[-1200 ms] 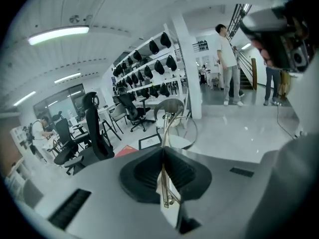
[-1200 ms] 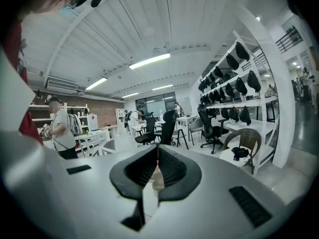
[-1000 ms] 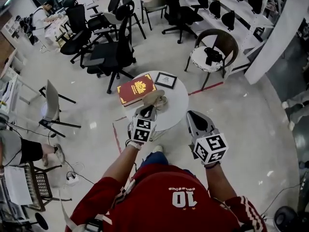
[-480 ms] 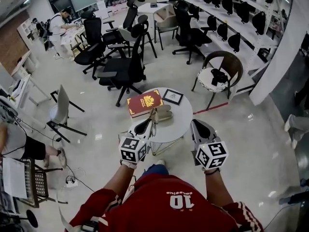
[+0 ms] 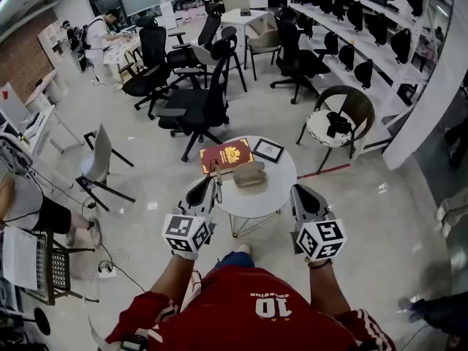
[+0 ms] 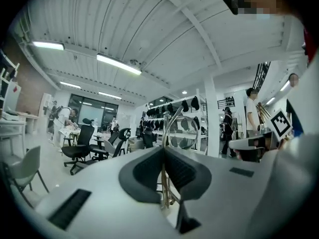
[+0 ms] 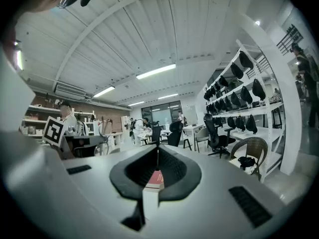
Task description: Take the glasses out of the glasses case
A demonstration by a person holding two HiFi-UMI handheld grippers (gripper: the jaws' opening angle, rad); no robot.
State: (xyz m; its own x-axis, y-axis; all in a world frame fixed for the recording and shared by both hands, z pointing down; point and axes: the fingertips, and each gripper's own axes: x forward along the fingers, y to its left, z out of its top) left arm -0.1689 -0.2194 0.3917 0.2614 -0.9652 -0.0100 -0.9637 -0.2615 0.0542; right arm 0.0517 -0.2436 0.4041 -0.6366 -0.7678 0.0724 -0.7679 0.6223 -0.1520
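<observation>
**Glasses held clear of the case, right gripper empty**

Head view: A round white table (image 5: 272, 196) stands in front of the person. On it lie a red book (image 5: 227, 156), a small picture frame (image 5: 269, 150) and the tan glasses case (image 5: 249, 174), which sits near the middle, just right of the book. Whether its lid is up cannot be made out. The left gripper (image 5: 211, 185) is over the table's left edge. The glasses (image 5: 217, 172) show as a thin shape at its tips, left of the case and apart from it. The right gripper (image 5: 299, 191) is at the table's right edge, well apart from the case.

Left gripper view: The left gripper (image 6: 163, 151) has its jaws pressed together on the thin gold frame of the glasses (image 6: 172, 119). One round lens stands up above the tips, tilted to the right.

Right gripper view: The right gripper (image 7: 157, 151) has its jaws closed against each other, with nothing held between the pads.
</observation>
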